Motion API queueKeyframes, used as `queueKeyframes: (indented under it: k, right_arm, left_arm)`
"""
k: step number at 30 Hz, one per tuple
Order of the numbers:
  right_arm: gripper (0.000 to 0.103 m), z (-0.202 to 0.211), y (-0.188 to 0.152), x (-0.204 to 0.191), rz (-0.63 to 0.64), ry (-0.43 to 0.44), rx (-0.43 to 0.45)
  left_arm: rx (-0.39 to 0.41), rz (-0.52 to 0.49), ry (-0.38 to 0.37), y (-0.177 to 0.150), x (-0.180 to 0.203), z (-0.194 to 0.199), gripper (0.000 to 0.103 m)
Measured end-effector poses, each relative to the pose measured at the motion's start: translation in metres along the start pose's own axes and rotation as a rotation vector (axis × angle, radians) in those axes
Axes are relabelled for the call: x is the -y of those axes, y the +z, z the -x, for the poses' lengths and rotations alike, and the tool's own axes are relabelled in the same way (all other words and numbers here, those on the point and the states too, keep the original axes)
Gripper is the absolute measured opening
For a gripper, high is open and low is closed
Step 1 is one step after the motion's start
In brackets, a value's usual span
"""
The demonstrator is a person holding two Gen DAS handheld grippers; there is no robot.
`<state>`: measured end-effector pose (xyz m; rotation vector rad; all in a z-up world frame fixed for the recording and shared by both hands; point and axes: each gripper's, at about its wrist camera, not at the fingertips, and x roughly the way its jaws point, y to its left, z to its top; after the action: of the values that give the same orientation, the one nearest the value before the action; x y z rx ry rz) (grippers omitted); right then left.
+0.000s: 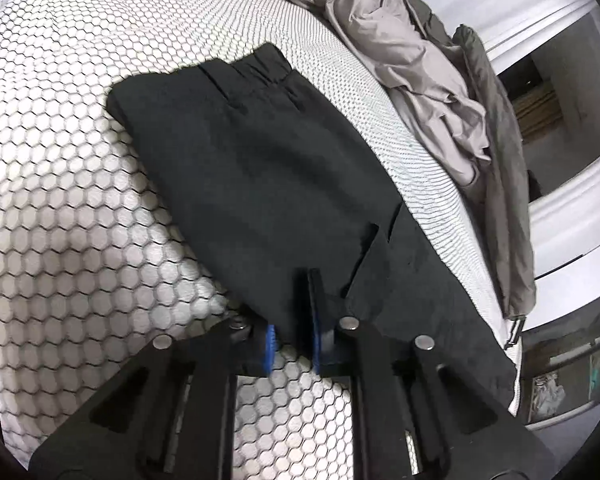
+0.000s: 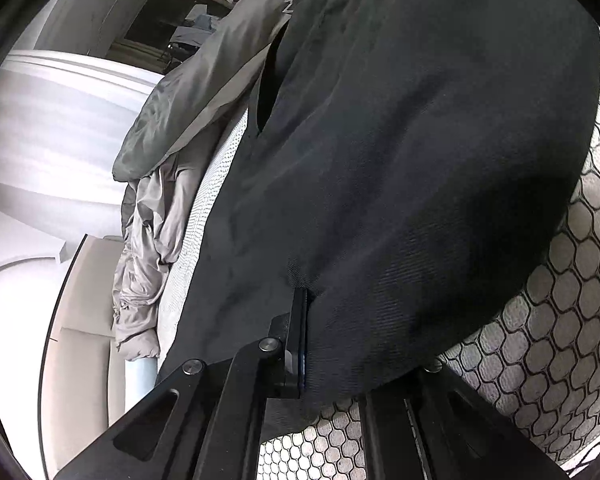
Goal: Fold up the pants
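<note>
Black pants (image 1: 268, 176) lie folded lengthwise on a bed with a honeycomb-patterned cover (image 1: 68, 184), waistband at the far end. My left gripper (image 1: 294, 320) is shut on the near edge of the pants; its blue pads pinch the cloth. In the right wrist view the pants (image 2: 420, 160) fill most of the frame, draped over my right gripper (image 2: 312, 320). Its left finger (image 2: 298, 332) presses against the cloth and the other finger is hidden under it. The right gripper is shut on the pants.
A crumpled beige and grey duvet (image 1: 412, 64) lies along the bed's far right side, also in the right wrist view (image 2: 168, 128). The bed edge (image 1: 512, 320) drops to the right. White walls and a doorway (image 1: 540, 92) stand beyond.
</note>
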<state>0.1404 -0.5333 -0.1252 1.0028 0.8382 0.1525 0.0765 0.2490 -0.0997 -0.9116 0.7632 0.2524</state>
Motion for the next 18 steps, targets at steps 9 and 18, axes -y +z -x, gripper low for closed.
queueKeyframes:
  k: [9, 18]
  right_arm:
    - [0.003, -0.001, 0.004, 0.008, -0.003, 0.046, -0.018]
    - [0.003, 0.003, 0.008, 0.014, -0.012, 0.082, -0.029]
  left_arm:
    - [-0.016, 0.052, -0.028, 0.030, -0.027, -0.009, 0.015]
    - [0.103, 0.007, 0.004, 0.024, -0.025, 0.026, 0.004]
